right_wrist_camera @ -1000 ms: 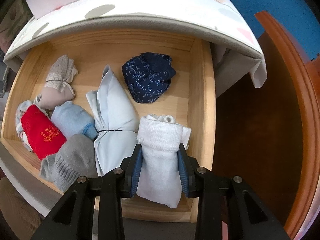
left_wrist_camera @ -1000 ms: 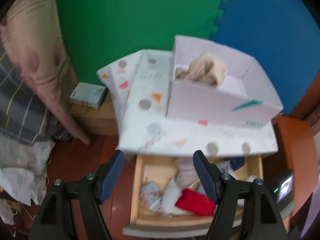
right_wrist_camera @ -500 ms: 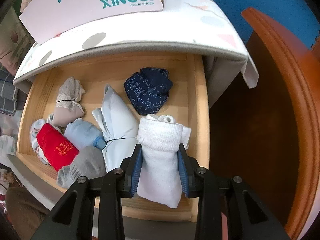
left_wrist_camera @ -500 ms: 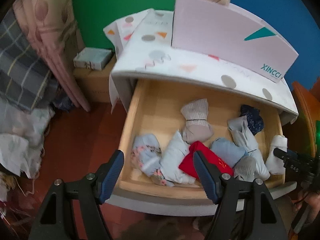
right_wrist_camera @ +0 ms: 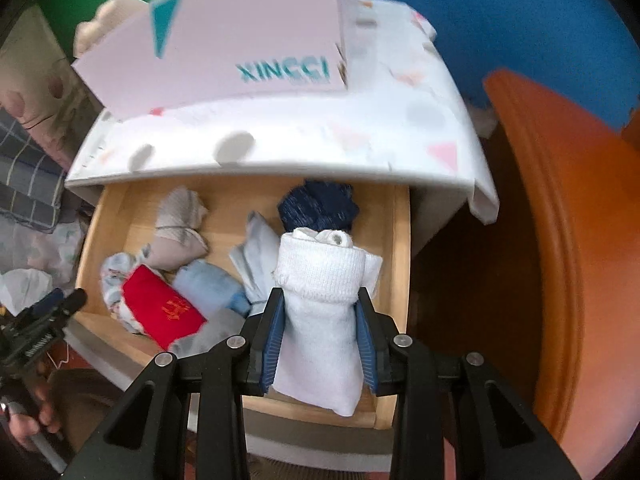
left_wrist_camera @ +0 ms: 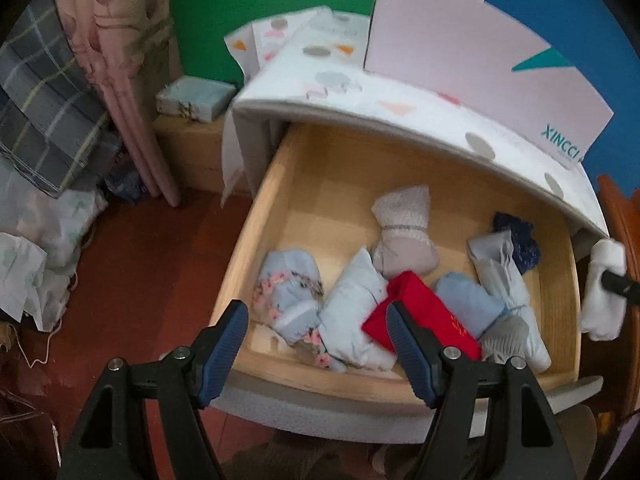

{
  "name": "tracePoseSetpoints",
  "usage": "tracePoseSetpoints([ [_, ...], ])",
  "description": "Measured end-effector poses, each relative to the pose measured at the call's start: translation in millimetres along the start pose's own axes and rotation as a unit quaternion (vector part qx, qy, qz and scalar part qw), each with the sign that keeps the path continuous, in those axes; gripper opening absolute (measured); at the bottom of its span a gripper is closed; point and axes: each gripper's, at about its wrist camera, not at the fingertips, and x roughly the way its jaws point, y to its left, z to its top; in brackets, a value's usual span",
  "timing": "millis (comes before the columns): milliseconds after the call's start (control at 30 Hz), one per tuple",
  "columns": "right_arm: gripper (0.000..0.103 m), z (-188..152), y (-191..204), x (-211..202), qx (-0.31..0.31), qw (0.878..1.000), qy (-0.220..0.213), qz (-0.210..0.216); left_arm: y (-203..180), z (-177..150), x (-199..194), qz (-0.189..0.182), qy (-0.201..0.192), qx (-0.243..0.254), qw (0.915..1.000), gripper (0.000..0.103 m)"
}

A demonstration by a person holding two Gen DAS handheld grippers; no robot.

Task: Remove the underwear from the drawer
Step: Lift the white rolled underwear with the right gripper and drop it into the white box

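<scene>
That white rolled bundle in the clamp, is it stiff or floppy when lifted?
Probably soft: the white bundle looks like ribbed knit, pinched in where the right hand-held gripper squeezes it. Likely light and floppy, since its lower end hangs loose. It seems unlikely to slip, as the pads grip cloth.

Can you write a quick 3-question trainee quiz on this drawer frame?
1. True or false: the right gripper is shut on the white rolled bundle.
2. Which item lies between the left gripper's open jaws in the left wrist view? A) navy bundle B) floral light-blue bundle C) pink XINCCI box
3. Fill in: the pink XINCCI box sits on the ___ above the open wooden drawer.

Key
1. True; its pads press both sides of the bundle.
2. B, the floral light-blue bundle; it lies in the drawer, not gripped.
3. Patterned white cabinet top.
</scene>
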Motion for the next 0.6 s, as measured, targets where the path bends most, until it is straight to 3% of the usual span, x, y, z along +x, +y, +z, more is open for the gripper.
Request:
tracePoseSetpoints([
  [167, 0.031, 33.0, 10.0, -40.0, -0.015, 0.999, -0.037, 0.01, -5.0, -0.7, 2.5, -0.004, 0.003, 0.012, 0.9999, 0.074],
  [400, 0.031, 106.8, 24.5, -99.7, -0.025, 0.994, -0.109, 0.01, -0.3, -1.4, 4.0, -0.015, 0.004, -0.003, 0.9999, 0.074],
  [600, 0.031, 175.2, 37.0, -108.9, -0.021, 0.99, -0.142, -0.006, 5.6, -2.0, 3.5, -0.027, -0.001, -0.02, 0.9994, 0.074],
])
